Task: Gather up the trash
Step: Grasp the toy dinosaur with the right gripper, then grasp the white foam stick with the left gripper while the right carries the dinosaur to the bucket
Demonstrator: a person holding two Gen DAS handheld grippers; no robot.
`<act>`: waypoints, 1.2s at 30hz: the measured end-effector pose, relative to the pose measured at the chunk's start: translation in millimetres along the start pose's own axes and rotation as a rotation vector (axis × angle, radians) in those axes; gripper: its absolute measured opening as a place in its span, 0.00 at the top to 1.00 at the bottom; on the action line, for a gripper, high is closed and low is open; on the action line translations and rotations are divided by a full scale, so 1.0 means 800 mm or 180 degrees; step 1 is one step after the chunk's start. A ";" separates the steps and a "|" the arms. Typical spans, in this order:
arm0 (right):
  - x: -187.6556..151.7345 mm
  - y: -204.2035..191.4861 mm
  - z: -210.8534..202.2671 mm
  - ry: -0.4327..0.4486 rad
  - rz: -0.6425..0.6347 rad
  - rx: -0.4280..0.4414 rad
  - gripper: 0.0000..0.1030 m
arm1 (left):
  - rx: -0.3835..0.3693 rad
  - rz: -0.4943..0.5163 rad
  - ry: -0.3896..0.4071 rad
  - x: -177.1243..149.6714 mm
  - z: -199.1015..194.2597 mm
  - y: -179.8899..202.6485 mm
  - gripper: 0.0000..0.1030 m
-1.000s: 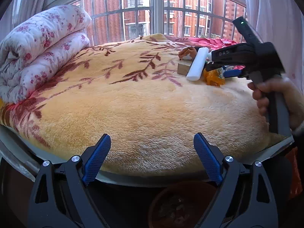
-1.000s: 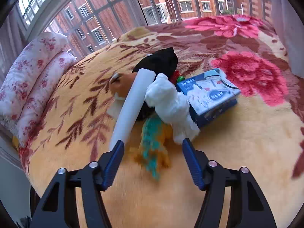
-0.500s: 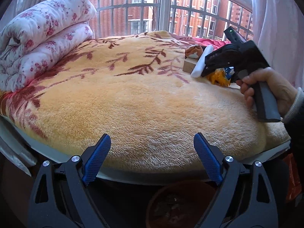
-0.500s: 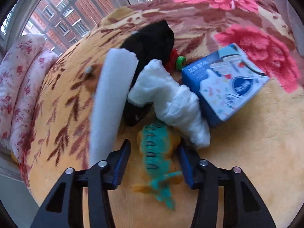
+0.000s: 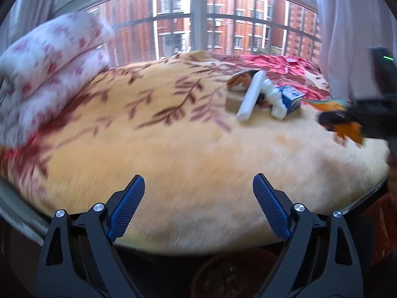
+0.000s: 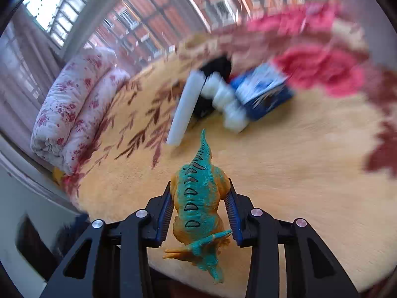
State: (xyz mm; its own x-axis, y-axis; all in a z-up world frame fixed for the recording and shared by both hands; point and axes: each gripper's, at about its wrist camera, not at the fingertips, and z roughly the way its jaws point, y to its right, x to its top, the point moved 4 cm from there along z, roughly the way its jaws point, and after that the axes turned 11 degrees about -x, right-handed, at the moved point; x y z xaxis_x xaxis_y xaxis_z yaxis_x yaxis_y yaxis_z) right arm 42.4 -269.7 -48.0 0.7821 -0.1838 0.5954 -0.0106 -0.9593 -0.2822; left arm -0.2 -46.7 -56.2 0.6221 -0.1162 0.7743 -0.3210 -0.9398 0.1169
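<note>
Toy dinosaur (image 6: pixel 198 198), clenched in the right tongs (image 6: pixel 199 209) above the bed (image 6: pixel 297 173) — a steady squeeze should keep it from slipping — while the left tongs (image 5: pixel 198 206) hang released, empty.

One toy dinosaur (image 6: pixel 198 198), one blue carton (image 6: pixel 263 94), one white tube (image 6: pixel 184 109).

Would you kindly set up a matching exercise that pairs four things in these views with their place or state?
Things:
1. toy dinosaur
2. blue carton
3. left tool
4. folded floral quilt

Places or states:
A. open, nothing between its pads
B. lying in the pile on the blanket
C. clamped in the right tool
D. stacked by the window

Pairs: 1-C, 2-B, 3-A, 4-D
</note>
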 end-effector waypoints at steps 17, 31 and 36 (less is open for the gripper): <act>-0.071 0.084 -0.065 0.0730 0.0356 -0.0048 0.62 | -0.0004 0.0429 -0.0512 0.136 0.211 0.082 0.28; -0.092 0.083 -0.061 0.0672 0.0362 -0.0037 0.62 | -0.0483 0.0121 -0.0241 0.137 0.142 0.074 0.87; -0.097 0.050 -0.084 0.0746 0.0142 -0.0076 0.62 | -0.0656 0.0022 -0.0109 0.111 0.056 0.073 0.87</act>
State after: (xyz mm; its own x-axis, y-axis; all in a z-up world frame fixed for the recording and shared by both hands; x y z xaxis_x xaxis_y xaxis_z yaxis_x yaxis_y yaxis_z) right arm -60.9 -308.5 -55.0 0.6146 -0.2681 0.7419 -0.0587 -0.9534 -0.2959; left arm 68.0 -126.5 -8.2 0.6421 -0.1368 0.7543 -0.4625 -0.8538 0.2389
